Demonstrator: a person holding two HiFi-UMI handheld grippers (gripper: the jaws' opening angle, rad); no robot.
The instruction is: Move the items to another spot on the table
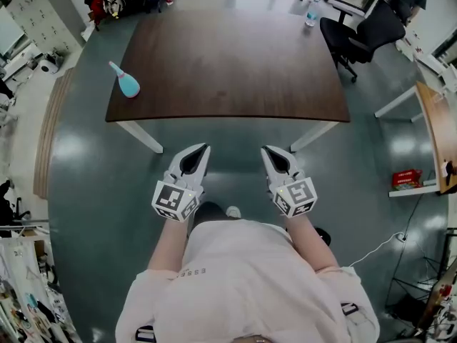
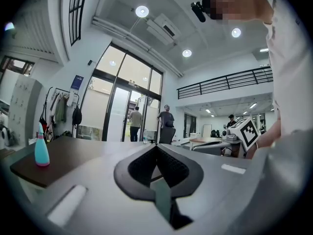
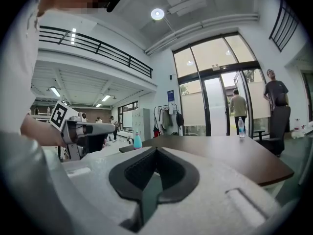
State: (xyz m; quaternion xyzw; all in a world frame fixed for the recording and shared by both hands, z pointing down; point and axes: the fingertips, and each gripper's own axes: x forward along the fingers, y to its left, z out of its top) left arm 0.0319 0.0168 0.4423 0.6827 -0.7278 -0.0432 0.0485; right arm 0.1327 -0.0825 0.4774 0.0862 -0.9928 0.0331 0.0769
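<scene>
Dark brown bench [image 1: 228,63] fills the middle, with a blue bottle [image 1: 128,83] standing near its left front corner. Left gripper [image 1: 203,148] and right gripper [image 1: 266,151] hang just before the bench, fingers squeezed together, holding nothing.

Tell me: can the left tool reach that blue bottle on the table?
Probably, but not from here. The left tool hangs shut, short of the table, and the blue bottle stands near its left edge. Nothing blocks the way; the person may have to step closer.
</scene>
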